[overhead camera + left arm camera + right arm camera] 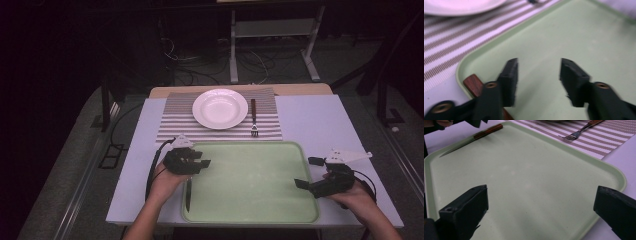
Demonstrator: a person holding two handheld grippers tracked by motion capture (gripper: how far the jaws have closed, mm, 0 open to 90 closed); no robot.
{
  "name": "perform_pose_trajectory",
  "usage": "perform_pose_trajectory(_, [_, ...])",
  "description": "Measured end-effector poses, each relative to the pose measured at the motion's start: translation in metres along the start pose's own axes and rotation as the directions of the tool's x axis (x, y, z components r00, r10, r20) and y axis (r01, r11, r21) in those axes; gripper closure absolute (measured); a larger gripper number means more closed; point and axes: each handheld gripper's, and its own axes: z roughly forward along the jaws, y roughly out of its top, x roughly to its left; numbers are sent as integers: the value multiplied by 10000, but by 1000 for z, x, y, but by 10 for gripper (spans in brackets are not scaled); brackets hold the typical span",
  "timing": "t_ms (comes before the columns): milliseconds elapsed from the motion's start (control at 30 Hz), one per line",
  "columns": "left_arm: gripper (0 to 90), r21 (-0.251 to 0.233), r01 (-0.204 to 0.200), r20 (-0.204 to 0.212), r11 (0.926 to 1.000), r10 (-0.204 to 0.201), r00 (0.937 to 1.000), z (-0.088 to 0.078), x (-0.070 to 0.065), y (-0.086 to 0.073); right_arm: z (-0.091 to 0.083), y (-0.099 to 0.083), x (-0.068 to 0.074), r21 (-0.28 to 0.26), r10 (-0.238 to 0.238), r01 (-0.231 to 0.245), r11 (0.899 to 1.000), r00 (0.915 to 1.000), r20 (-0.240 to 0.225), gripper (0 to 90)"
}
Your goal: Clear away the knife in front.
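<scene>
Left gripper [202, 164] hovers with jaws apart and empty over the green tray's [250, 180] left edge, above a wooden-handled knife [188, 192] lying there, likely just laid down. Right gripper [305, 172] waits open at the right edge.

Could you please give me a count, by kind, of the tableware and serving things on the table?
Plate: 1
Fork: 1
Knife: 1
Tray: 1
Placemat: 1
Total: 5
</scene>
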Motion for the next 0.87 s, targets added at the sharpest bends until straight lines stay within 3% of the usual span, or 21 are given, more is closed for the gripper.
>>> perform_pose_trajectory(233, [157, -402, -394, 157, 9984, 401, 9991, -16, -1, -6, -1, 0, 0, -31, 0, 0, 10000, 10000, -9, 0])
perform_pose_trajectory(400, [0, -699, -256, -50, 9972, 253, 9997, -26, 0, -13, -1, 0, 0, -15, -8, 8, 10000, 10000, -18, 0])
perform_pose_trajectory(633, [0, -539, -630, -201, 9966, 620, 9979, -31, 7, -26, -1, -1, 0, -11, -15, 15, 10000, 10000, -22, 0])
perform_pose_trajectory(867, [0, -565, -537, -236, 9970, 524, 9983, -31, 9, -27, -1, -1, 0, 2, -25, 25, 10000, 10000, -18, 0])
